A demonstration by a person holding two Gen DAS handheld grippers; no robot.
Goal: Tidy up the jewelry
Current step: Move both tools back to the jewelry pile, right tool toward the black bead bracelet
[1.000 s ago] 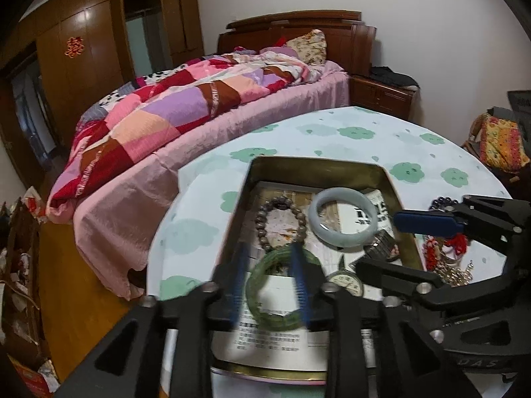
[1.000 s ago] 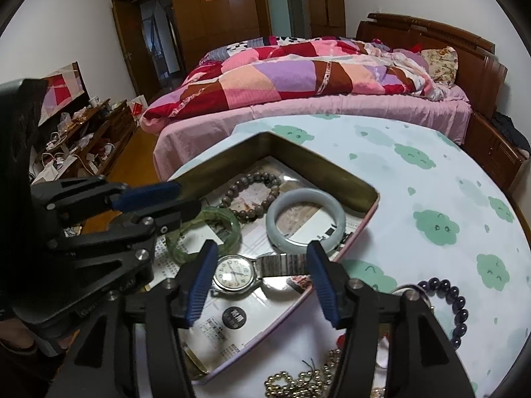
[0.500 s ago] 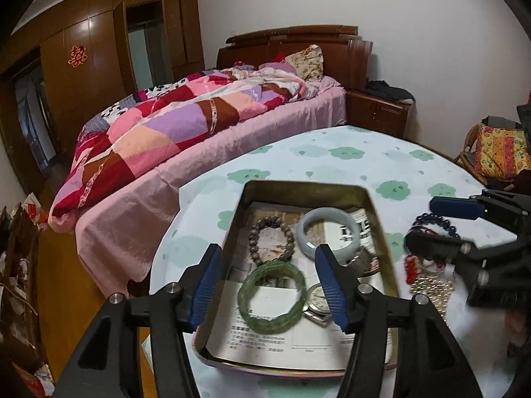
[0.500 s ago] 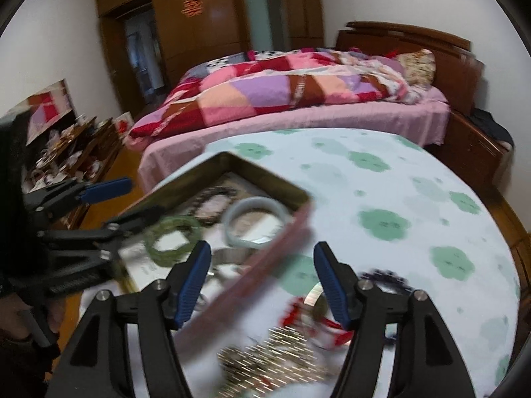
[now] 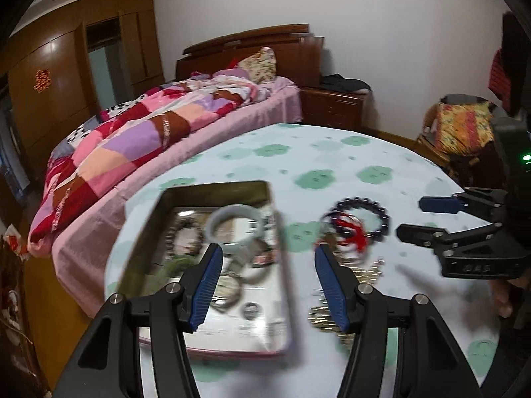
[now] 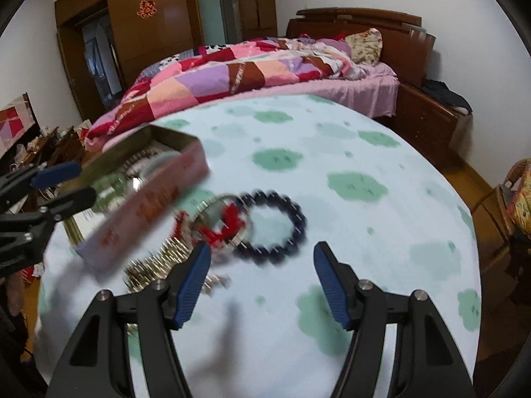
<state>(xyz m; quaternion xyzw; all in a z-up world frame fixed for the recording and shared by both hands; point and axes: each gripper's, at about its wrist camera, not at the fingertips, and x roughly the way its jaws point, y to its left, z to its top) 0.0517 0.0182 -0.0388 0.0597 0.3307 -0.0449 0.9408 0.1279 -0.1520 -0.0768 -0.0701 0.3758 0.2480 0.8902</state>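
Observation:
A metal tray (image 5: pixel 219 188) on the round table holds a pale jade bangle (image 5: pixel 235 224), a bead bracelet (image 5: pixel 186 237), a green bangle (image 5: pixel 172 263) and a watch (image 5: pixel 229 288). Right of it lie a dark bead bracelet (image 5: pixel 363 214), red-tasselled jewelry (image 5: pixel 348 232) and a gold chain pile (image 5: pixel 327 318). My left gripper (image 5: pixel 265 285) is open and empty above the tray's right edge. My right gripper (image 6: pixel 262 282) is open and empty just short of the dark bead bracelet (image 6: pixel 275 224), red jewelry (image 6: pixel 222 229) and gold chains (image 6: pixel 156 265). The tray (image 6: pixel 146 209) is at its left.
The round table (image 6: pixel 365 232) has a pale cloth with green flowers. A bed (image 5: pixel 149 126) with a patchwork quilt stands behind it, with a nightstand (image 5: pixel 335 106) and wardrobe (image 5: pixel 49 76). A chair with colourful cloth (image 5: pixel 461 129) stands at the right.
My left gripper opened off the green bangle, drew back and swung right. My right gripper moved from the watch in the tray to the loose jewelry on the table.

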